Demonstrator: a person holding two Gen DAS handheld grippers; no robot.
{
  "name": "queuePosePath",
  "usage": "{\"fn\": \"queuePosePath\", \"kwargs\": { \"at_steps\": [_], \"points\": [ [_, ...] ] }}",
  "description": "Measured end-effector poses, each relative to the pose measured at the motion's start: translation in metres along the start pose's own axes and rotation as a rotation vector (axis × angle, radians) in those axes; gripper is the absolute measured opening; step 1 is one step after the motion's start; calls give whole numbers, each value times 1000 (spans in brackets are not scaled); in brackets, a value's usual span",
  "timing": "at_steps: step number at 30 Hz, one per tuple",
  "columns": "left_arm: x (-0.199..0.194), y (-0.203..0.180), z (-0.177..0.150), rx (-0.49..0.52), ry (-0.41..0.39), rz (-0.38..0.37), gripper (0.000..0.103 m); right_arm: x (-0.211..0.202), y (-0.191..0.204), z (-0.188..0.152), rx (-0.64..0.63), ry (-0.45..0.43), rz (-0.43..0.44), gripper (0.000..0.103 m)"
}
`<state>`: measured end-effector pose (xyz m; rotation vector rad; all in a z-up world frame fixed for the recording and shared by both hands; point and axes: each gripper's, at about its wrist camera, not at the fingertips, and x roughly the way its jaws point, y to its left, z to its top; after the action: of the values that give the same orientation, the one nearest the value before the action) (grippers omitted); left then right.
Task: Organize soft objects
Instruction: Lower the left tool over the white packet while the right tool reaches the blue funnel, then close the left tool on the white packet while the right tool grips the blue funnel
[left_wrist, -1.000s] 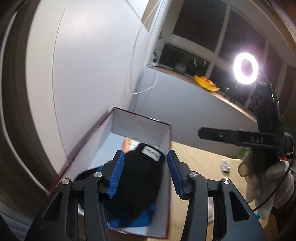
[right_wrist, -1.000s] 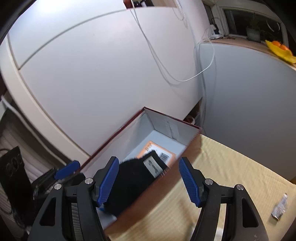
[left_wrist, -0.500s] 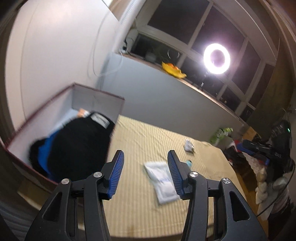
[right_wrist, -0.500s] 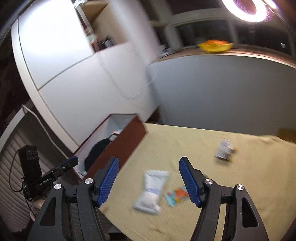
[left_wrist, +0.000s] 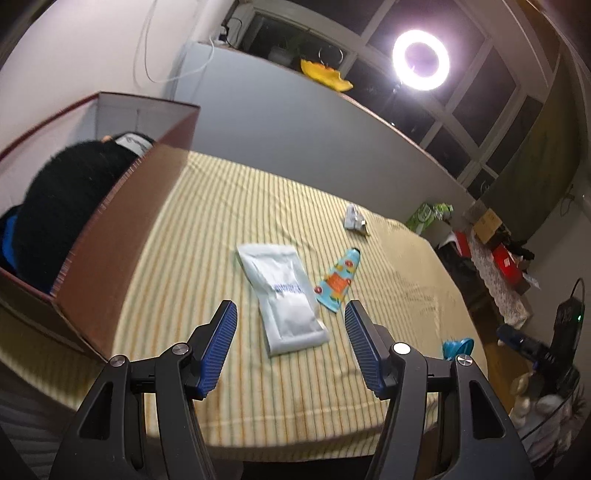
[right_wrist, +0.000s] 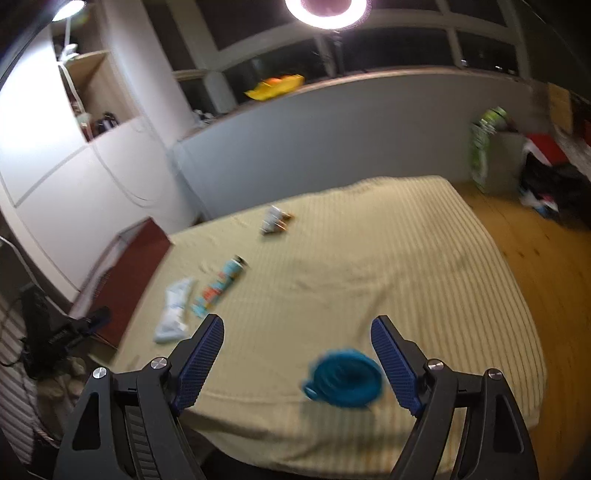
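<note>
My left gripper (left_wrist: 290, 332) is open and empty above the near edge of a yellow striped cloth (left_wrist: 229, 206). Just beyond it lie a white pouch (left_wrist: 284, 291) and a teal patterned tube (left_wrist: 338, 280). A small white packet (left_wrist: 354, 220) lies farther back. A red-brown box (left_wrist: 122, 229) at the left holds a black soft item (left_wrist: 62, 206) with something blue beneath. My right gripper (right_wrist: 297, 354) is open and empty, with a blue round soft object (right_wrist: 343, 380) on the cloth between its fingers. The pouch (right_wrist: 175, 310), tube (right_wrist: 219, 286) and box (right_wrist: 129, 277) show at its left.
A grey low wall (left_wrist: 295, 122) runs behind the cloth, with a yellow object (left_wrist: 325, 74) on its ledge and a ring light (left_wrist: 421, 59) above. Wooden floor (right_wrist: 546, 266) and clutter lie to the right. The other gripper's handle (left_wrist: 546, 354) shows at the right edge.
Both grippers have swung away from the box to the right, toward the cloth. The left now faces the pouch and tube; the right now faces the blue round object.
</note>
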<state>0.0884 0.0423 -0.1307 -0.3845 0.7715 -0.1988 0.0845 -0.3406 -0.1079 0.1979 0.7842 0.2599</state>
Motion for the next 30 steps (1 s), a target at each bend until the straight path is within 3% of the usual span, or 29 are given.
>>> {"fn": "queuePosePath", "kwargs": {
  "at_steps": [7,9,20,30],
  "points": [
    [23,-11,-7,40,59,37,60,14,-31,-30,75,50,-12,79],
    [32,-15,-6,47,70,55,64,19,-31,-33,75,48,-23,79],
    [89,-37,-4,143,130,240,65,39,-21,-41,1,21,-105,87],
    [109,-39,-8,184,137,325,70,54,-6,-40,-79,19,-141,91]
  ]
}}
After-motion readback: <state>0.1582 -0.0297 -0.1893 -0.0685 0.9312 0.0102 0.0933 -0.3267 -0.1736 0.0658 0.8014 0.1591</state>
